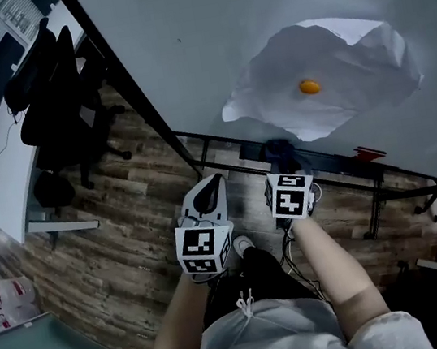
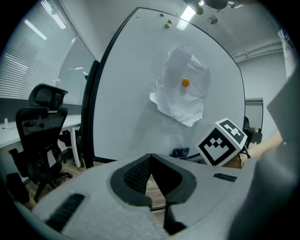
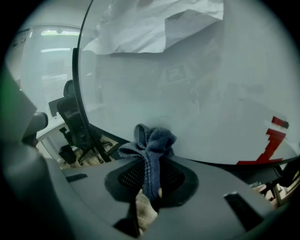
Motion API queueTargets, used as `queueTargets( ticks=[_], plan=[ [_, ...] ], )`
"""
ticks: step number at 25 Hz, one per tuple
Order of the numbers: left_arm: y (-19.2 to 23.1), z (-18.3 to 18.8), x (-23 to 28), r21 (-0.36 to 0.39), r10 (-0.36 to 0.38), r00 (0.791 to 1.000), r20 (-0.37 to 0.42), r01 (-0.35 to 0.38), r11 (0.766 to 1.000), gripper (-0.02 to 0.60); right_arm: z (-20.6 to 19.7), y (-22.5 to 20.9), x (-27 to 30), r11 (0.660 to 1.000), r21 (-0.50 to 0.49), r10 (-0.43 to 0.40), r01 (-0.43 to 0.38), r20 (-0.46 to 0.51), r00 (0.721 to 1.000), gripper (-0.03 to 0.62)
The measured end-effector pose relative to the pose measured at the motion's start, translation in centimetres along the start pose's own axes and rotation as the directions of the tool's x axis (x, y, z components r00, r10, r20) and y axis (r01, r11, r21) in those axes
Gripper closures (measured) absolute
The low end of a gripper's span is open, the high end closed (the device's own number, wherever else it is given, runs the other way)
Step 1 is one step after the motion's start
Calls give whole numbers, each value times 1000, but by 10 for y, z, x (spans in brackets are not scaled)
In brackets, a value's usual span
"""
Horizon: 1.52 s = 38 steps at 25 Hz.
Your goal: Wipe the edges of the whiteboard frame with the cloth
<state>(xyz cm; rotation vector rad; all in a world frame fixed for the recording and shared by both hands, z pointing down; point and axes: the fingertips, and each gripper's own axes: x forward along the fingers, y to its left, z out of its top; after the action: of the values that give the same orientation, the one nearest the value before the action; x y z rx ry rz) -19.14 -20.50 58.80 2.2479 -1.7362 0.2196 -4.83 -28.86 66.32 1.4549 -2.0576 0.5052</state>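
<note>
The whiteboard [image 1: 205, 40] stands in front of me, with a black frame [image 1: 137, 100] down its left edge and along the bottom [image 3: 215, 166]. A crumpled white paper [image 1: 325, 70] is pinned to it by an orange magnet [image 1: 310, 86]. My right gripper [image 1: 283, 169] is shut on a dark blue-grey cloth [image 3: 151, 145], held close to the bottom frame. The cloth [image 1: 279, 152] bunches out past the jaws. My left gripper [image 1: 207, 204] is shut and empty, a little away from the board's lower left part [image 2: 131, 93].
A black office chair [image 1: 57, 88] and a white desk [image 1: 4, 170] stand left of the board on a wood-pattern floor [image 1: 114, 243]. The board's metal stand [image 1: 378, 194] runs below the frame. A red marking [image 3: 272, 140] sits at the board's lower right.
</note>
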Motion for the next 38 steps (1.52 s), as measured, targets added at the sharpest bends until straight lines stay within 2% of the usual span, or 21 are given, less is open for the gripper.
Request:
queueTargets(
  ticks=[5, 11, 18, 22, 26, 32, 38],
  plan=[
    [6, 15, 16, 35, -29, 999, 16, 29, 999, 563, 2, 7, 3, 1000, -5, -2, 2, -11, 1000, 526],
    [33, 10, 22, 40, -92, 996, -12, 92, 995, 563, 5, 15, 5, 988, 139, -61, 64, -26, 998, 526],
    [73, -5, 19, 37, -197, 978, -71, 200, 979, 563, 14, 38, 12, 964, 216, -154, 157, -31, 988, 526],
    [94, -7, 14, 49, -239, 966, -95, 245, 968, 563, 18, 59, 19, 956, 235, -169, 174, -41, 985, 526],
    [115, -8, 10, 51, -266, 958, -109, 272, 961, 563, 20, 74, 24, 929, 308, -197, 207, -62, 978, 526],
    [143, -9, 2, 53, -277, 953, -121, 285, 957, 563, 27, 103, 32, 916, 345, -198, 206, -61, 978, 526],
    [160, -14, 0, 53, -288, 949, -126, 297, 953, 563, 36, 142, 46, 935, 318, -153, 158, -41, 987, 526]
  ],
)
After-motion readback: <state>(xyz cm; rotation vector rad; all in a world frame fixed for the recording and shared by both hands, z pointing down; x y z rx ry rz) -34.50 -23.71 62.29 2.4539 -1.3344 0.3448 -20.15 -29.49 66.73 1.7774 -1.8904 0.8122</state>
